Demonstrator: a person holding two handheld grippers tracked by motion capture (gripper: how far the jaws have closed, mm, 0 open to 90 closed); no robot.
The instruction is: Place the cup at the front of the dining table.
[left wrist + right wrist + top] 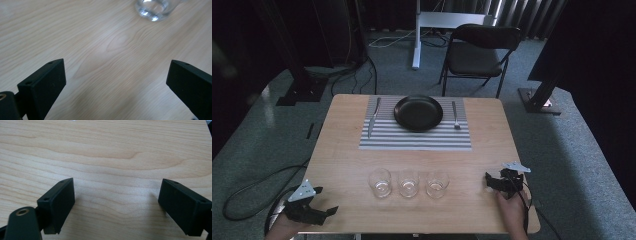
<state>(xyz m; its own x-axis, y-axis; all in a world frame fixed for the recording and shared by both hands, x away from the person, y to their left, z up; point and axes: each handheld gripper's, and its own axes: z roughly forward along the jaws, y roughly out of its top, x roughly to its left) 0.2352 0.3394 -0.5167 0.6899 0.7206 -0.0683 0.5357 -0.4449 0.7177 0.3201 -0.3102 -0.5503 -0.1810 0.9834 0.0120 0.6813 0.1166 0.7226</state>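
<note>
Three clear empty glasses stand in a row near the table's front: left [380, 182], middle [408, 183], right [437, 184]. Farther back, a black plate [418, 113] sits on a striped placemat [412, 140], with a knife [373, 118] to its left and a fork [455, 116] to its right. My left gripper [324, 212] hovers at the front left corner, open, with nothing between its jaws. In the left gripper view its jaws [115, 70] stand wide over bare wood, and one glass [155, 10] shows ahead. My right gripper [491, 182] rests open at the front right, over bare wood [116, 187].
The wooden table [342, 165] stands on grey carpet. A black folding chair [479, 52] is behind the far edge. Cables [247, 195] trail on the floor at the left. Dark stands flank the table at both back corners.
</note>
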